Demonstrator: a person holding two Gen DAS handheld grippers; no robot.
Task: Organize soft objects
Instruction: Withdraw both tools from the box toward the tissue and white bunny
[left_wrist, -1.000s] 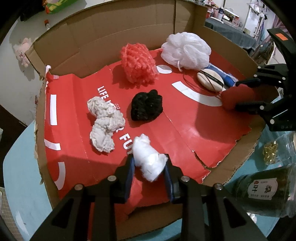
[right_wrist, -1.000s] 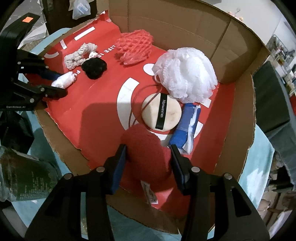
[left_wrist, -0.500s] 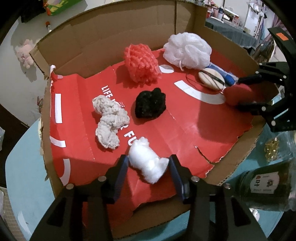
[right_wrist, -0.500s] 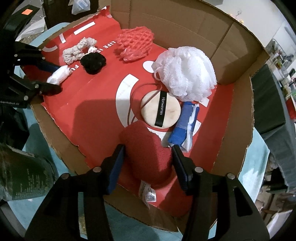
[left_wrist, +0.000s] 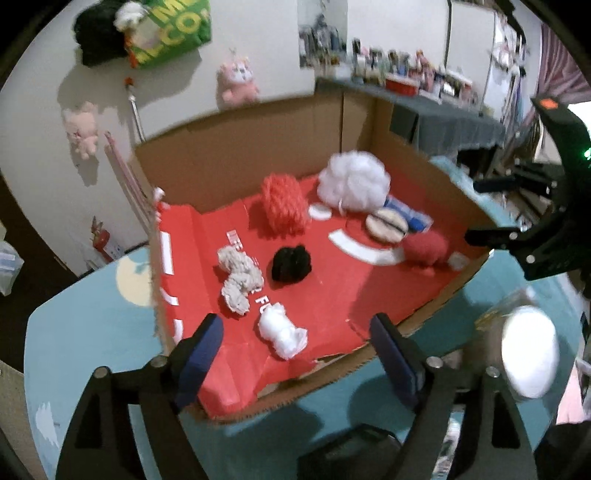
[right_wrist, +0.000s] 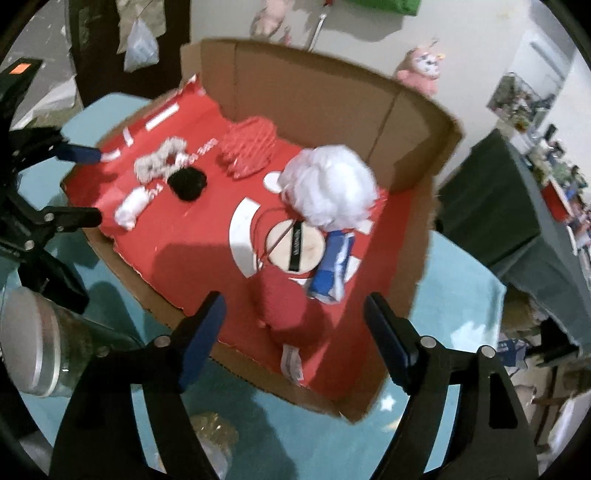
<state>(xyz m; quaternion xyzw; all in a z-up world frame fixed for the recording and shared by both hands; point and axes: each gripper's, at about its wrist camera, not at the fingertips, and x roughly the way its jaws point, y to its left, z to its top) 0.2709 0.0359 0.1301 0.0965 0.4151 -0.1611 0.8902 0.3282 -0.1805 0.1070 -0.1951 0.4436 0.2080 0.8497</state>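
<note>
One cardboard tray (left_wrist: 236, 147) is sitting on the teal tabletop (left_wrist: 85, 328); one white mesh pouf (left_wrist: 354, 180) is lying at its far edge; one red plush (right_wrist: 286, 302) and one white cotton wad (left_wrist: 282, 330) are lying near its near edge; both the left tool (left_wrist: 295, 349) and right tool (right_wrist: 293, 326) are opening wide, holding nothing.

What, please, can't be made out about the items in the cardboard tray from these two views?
- White print on the red liner: left wrist view, partly covered by the cream yarn and white wad.
- Tag text on the red plush: right wrist view, blurred and too small.
- Blue packet: left wrist view, mostly behind the round pad.
</note>
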